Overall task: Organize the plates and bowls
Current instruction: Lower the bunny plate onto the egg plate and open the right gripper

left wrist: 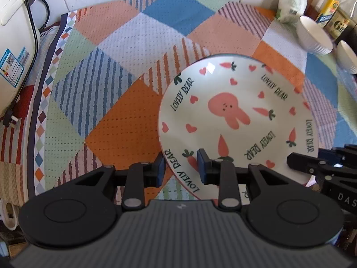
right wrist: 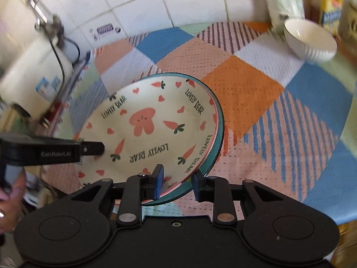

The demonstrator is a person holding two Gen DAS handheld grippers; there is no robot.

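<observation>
**Bunny plate, both tongs at its rim**

The bunny plate [right wrist: 154, 127] sits on a teal-rimmed plate [right wrist: 219, 134] on the patchwork cloth [left wrist: 116, 120]. Left gripper [left wrist: 181, 167] and right gripper [right wrist: 177, 182] both straddle the near rim, pads slightly spread, not pinching. Lots of bare cloth all around; two white bowls [left wrist: 314, 35] sit at the far edge, one cut off.

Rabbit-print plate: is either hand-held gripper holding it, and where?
Seemingly unheld: left hand-held gripper and right hand-held gripper each straddle the white rabbit-print ceramic plate at its near rim.
</observation>
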